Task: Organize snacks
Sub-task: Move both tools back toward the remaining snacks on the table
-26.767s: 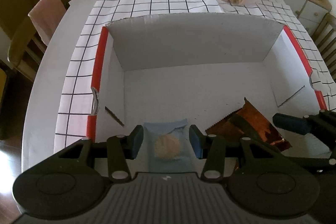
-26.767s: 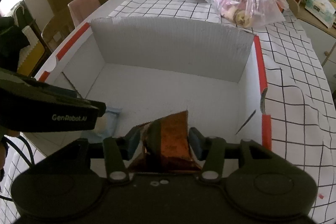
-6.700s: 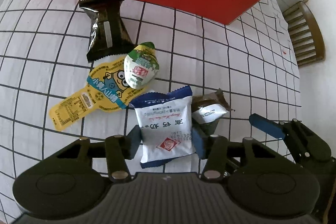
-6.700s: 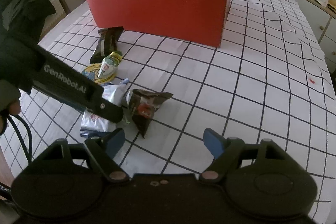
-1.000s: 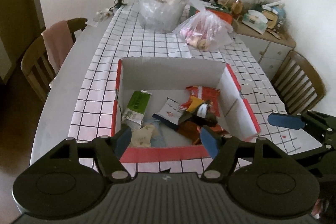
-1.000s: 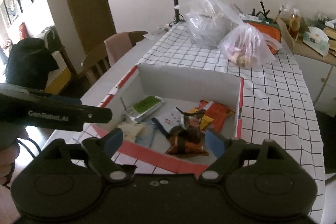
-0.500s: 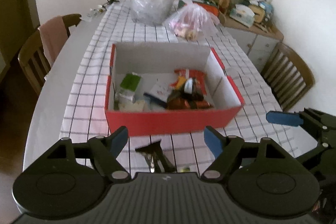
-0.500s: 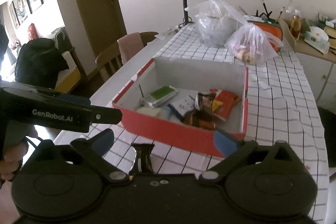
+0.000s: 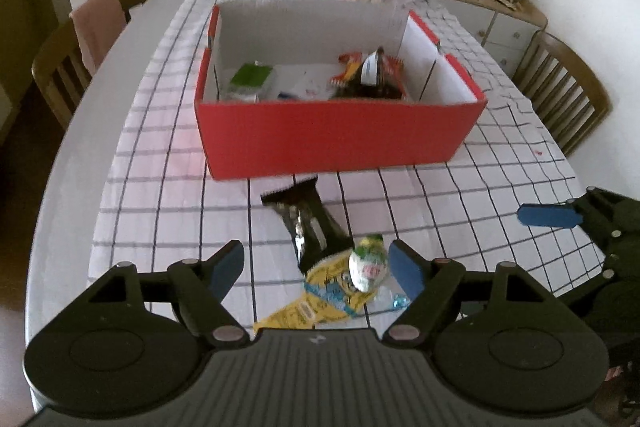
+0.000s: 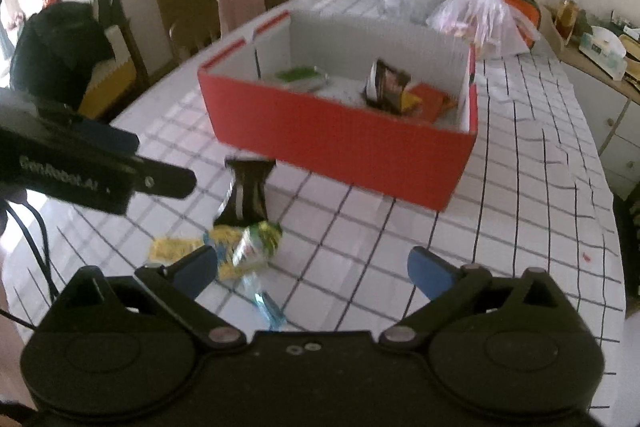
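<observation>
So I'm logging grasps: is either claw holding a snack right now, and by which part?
Nothing is held. The left claw and right claw are both open and empty above the loose packets.

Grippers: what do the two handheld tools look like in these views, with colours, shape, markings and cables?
Both are matte black plastic with blue finger pads, linkage arms with silver pivot pins and round housings. The left gripper has a ribbed top; its side reads "GenRobot.AI" in the right wrist view, with a black cable beside it. The right gripper has a smooth top.
</observation>
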